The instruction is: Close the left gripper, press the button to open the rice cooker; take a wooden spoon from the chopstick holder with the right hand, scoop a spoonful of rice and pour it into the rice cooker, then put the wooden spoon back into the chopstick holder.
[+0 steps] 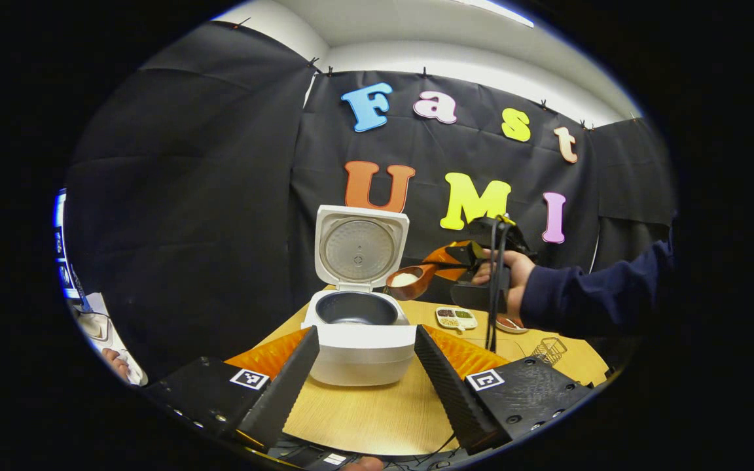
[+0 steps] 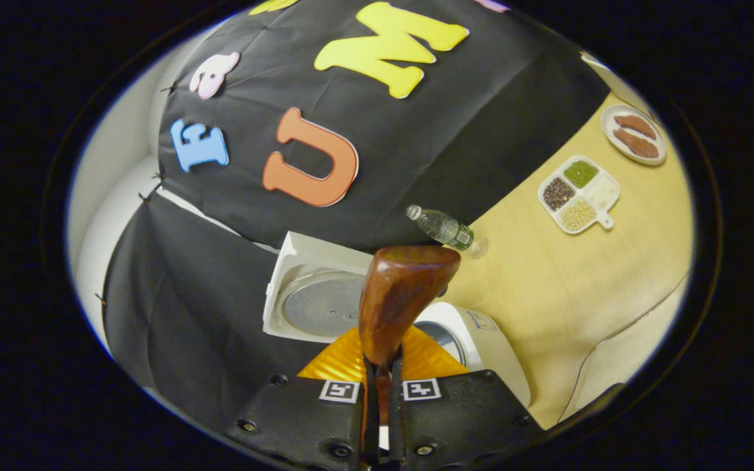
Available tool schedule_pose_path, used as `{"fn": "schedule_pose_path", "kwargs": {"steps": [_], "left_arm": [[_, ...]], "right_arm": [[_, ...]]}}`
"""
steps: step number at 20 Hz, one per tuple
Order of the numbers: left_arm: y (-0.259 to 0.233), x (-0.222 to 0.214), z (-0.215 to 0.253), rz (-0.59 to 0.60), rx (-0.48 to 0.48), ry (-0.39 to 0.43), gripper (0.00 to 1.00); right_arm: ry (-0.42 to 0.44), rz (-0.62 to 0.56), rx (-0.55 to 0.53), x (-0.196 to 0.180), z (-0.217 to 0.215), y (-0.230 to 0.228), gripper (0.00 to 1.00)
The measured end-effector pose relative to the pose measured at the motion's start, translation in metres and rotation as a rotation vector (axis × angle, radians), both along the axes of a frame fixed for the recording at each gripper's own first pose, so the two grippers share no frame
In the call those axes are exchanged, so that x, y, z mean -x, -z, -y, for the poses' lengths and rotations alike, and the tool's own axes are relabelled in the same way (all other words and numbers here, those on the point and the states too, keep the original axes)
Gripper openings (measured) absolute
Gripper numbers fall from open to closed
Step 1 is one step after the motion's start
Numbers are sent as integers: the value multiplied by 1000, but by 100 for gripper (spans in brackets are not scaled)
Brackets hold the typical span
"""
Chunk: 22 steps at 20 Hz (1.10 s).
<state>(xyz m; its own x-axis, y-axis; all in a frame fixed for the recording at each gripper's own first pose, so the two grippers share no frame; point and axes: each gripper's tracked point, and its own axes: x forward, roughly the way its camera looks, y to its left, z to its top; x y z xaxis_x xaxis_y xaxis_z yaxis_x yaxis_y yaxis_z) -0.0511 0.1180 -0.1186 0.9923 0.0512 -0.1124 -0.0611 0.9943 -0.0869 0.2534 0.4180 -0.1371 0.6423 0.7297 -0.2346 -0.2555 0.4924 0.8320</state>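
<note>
Wooden spoon (image 1: 410, 281) held in the air just right of the rice cooker's (image 1: 359, 340) raised lid (image 1: 359, 250), bowl up with white rice in it — above and beside the open pot, not touching it. In the right gripper view the spoon's handle runs down between the right gripper's (image 2: 382, 386) two fingers, which are clamped on it; the spoon's back faces the camera. In the left gripper view that gripper is gripped by a hand (image 1: 513, 278) in a dark blue sleeve (image 1: 596, 294).

Rice cooker stands on the wooden desk (image 1: 377, 405), lid fully up, dark inner pot exposed. Left gripper (image 1: 367, 376) low at the desk's near edge, fingers spread wide apart on either side of the cooker's front, holding nothing.

Farther out — a white four-compartment dish of grains (image 2: 578, 193) and a small plate with brown pieces (image 2: 634, 134) toward the desk's far right. Wire chopstick holder (image 1: 549, 350) near the right edge. Clear plastic bottle (image 2: 446, 229) lying on its side by the back edge.
</note>
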Motion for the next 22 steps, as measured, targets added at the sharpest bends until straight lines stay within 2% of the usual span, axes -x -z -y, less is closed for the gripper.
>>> {"fn": "schedule_pose_path", "kwargs": {"steps": [3,9,17,22], "left_arm": [[5,6,-7,-10,5,-13,94],[16,15,-17,-24,31,-26,94],[23,17,-30,-28,45,-27,94],[24,19,-28,-29,38,-15,94]], "right_arm": [[-9,96,170,-16,-26,6,11],[-38,289,442,-21,-60,4,11],[-138,536,713,2,-96,10,11],[-167,726,887,14,-99,11,11]]}}
